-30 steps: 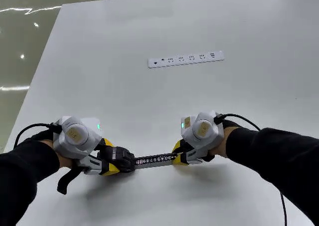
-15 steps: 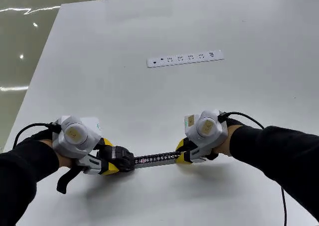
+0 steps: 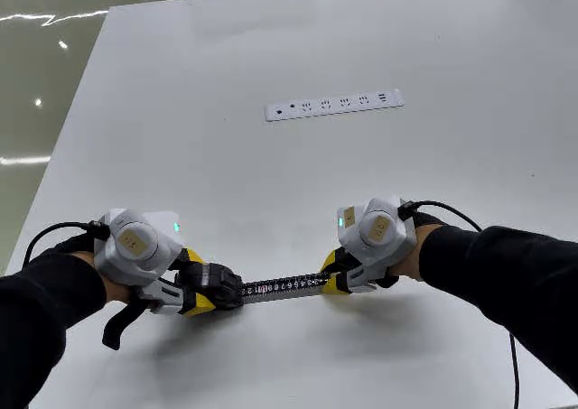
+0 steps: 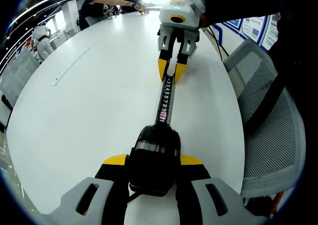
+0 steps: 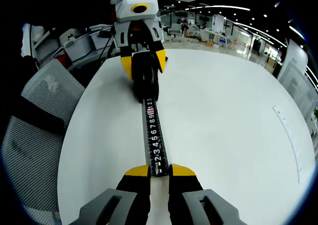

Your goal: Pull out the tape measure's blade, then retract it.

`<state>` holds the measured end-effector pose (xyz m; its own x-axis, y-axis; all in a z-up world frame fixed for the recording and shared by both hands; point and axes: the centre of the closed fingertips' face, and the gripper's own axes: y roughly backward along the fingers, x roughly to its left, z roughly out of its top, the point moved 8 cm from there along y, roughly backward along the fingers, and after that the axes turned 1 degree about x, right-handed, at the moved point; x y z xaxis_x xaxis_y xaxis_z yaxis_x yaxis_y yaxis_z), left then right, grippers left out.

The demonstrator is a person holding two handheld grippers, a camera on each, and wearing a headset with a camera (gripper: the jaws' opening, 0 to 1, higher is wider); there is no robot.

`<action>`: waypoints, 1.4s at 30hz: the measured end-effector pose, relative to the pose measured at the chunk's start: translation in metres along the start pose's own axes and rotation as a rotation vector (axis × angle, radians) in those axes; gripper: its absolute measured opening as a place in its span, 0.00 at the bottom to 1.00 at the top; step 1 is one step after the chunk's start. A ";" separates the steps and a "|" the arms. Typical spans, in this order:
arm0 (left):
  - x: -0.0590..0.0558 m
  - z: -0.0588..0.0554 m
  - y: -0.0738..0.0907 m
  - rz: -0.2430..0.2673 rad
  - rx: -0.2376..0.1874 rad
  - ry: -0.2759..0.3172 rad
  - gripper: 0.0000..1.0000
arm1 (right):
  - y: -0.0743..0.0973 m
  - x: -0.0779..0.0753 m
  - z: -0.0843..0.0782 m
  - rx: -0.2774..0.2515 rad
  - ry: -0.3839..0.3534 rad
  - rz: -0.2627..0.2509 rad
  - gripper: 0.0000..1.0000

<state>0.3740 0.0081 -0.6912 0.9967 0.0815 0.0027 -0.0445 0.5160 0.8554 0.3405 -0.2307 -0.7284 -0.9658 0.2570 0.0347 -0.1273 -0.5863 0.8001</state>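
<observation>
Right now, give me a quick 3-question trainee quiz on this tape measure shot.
1. True or false: the left gripper is shut on the tape measure's case.
2. What does the right gripper pinch? A. the blade's tip B. a screwdriver C. a cup
3. Fill in: the long white thing lying farther up the table is a ____.
Key: 1 true; 2 A; 3 power strip.
</observation>
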 end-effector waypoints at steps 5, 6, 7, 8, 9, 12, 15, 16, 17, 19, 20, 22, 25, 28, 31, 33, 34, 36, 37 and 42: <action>0.000 0.000 0.000 0.000 -0.001 0.002 0.30 | 0.002 -0.001 -0.002 0.002 -0.004 0.000 0.09; 0.000 0.000 0.000 0.000 0.000 0.002 0.30 | 0.002 -0.001 -0.003 0.002 -0.004 0.001 0.09; 0.000 0.000 0.000 0.000 0.000 0.001 0.30 | 0.002 -0.001 -0.003 0.003 -0.006 0.001 0.09; 0.000 0.000 0.000 0.001 0.000 0.000 0.30 | 0.003 -0.001 -0.004 0.005 -0.010 0.001 0.09; 0.000 0.000 0.000 0.002 -0.001 0.000 0.30 | 0.003 -0.001 -0.004 0.005 -0.010 0.000 0.09; 0.000 0.000 0.000 0.004 0.000 -0.006 0.30 | 0.004 0.000 -0.006 0.005 -0.015 -0.001 0.09; -0.001 0.000 0.000 0.004 -0.002 -0.005 0.29 | 0.005 0.000 -0.007 0.007 -0.013 -0.001 0.09; -0.001 0.000 0.000 0.004 -0.003 -0.004 0.29 | 0.006 0.000 -0.008 0.008 -0.013 -0.001 0.09; -0.001 0.000 0.000 0.004 -0.002 -0.004 0.29 | 0.006 0.000 -0.008 0.009 -0.014 -0.002 0.09; -0.001 0.000 0.000 0.004 -0.001 -0.003 0.30 | 0.007 -0.001 -0.010 0.009 -0.014 -0.004 0.09; -0.001 0.000 0.000 0.004 -0.001 -0.003 0.30 | 0.007 -0.001 -0.010 0.009 -0.014 -0.004 0.09; -0.001 0.000 0.000 0.003 -0.002 -0.003 0.30 | 0.008 -0.002 -0.011 0.011 -0.014 -0.005 0.09; 0.000 0.000 0.000 0.003 -0.002 -0.002 0.30 | 0.009 -0.002 -0.013 0.012 -0.016 -0.005 0.09; 0.000 0.000 -0.001 0.003 -0.003 0.000 0.30 | 0.011 -0.002 -0.015 0.013 -0.016 -0.006 0.09; 0.000 0.000 0.000 0.003 -0.001 -0.001 0.30 | 0.012 -0.003 -0.017 0.012 -0.018 -0.007 0.09; 0.000 0.000 0.000 0.002 0.000 0.000 0.30 | 0.013 -0.003 -0.017 0.014 -0.020 -0.007 0.09; 0.000 0.000 0.000 0.001 0.000 0.000 0.30 | 0.014 -0.003 -0.018 0.014 -0.021 -0.007 0.09; 0.000 0.000 -0.001 0.001 0.001 0.000 0.30 | 0.014 -0.003 -0.018 0.014 -0.023 -0.007 0.09; 0.000 0.000 -0.001 0.001 0.001 0.000 0.30 | 0.015 -0.003 -0.019 0.014 -0.023 -0.007 0.09; 0.000 0.000 0.000 0.004 0.001 0.004 0.29 | 0.018 -0.004 -0.023 0.016 -0.029 -0.009 0.09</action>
<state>0.3740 0.0078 -0.6915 0.9962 0.0868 0.0038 -0.0482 0.5152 0.8557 0.3370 -0.2597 -0.7279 -0.9575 0.2850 0.0444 -0.1325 -0.5712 0.8101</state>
